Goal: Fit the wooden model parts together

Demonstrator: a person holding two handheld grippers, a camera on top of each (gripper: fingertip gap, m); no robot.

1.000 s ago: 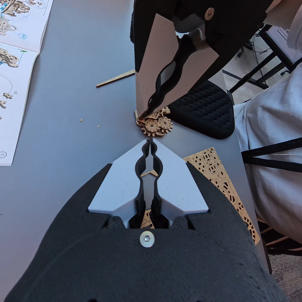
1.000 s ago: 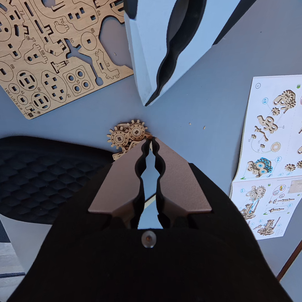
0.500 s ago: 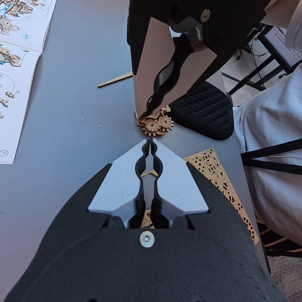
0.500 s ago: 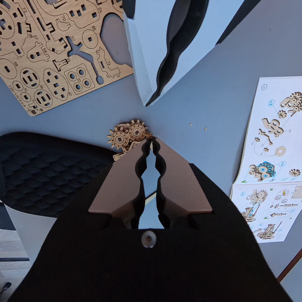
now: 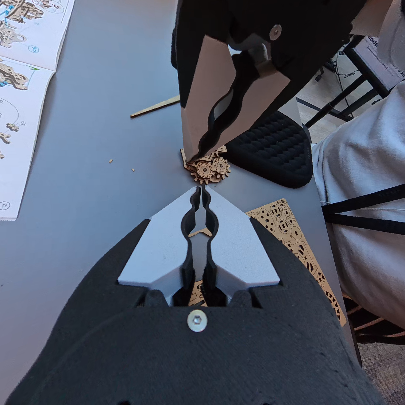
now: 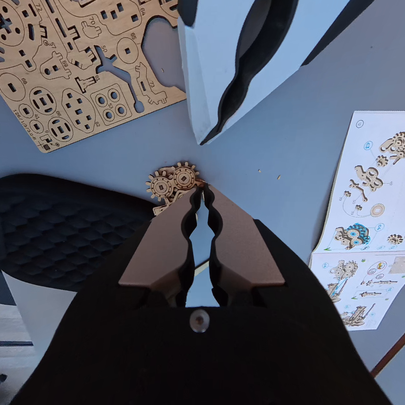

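We see little change. Our right gripper (image 6: 201, 186) has eased its tips a touch further in over the edge of the wooden gear assembly (image 6: 173, 184). The instruction booklet (image 6: 370, 219) sits slightly further right in the right wrist view; our view shifted a little.

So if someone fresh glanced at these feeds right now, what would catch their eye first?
Probably the small wooden gear assembly mid-table on the grey table, with the right gripper closed down on its edge and the left gripper shut just short of it. Next, the punched-out wooden parts sheet beside the left gripper, and the open instruction booklet at the table's far side.
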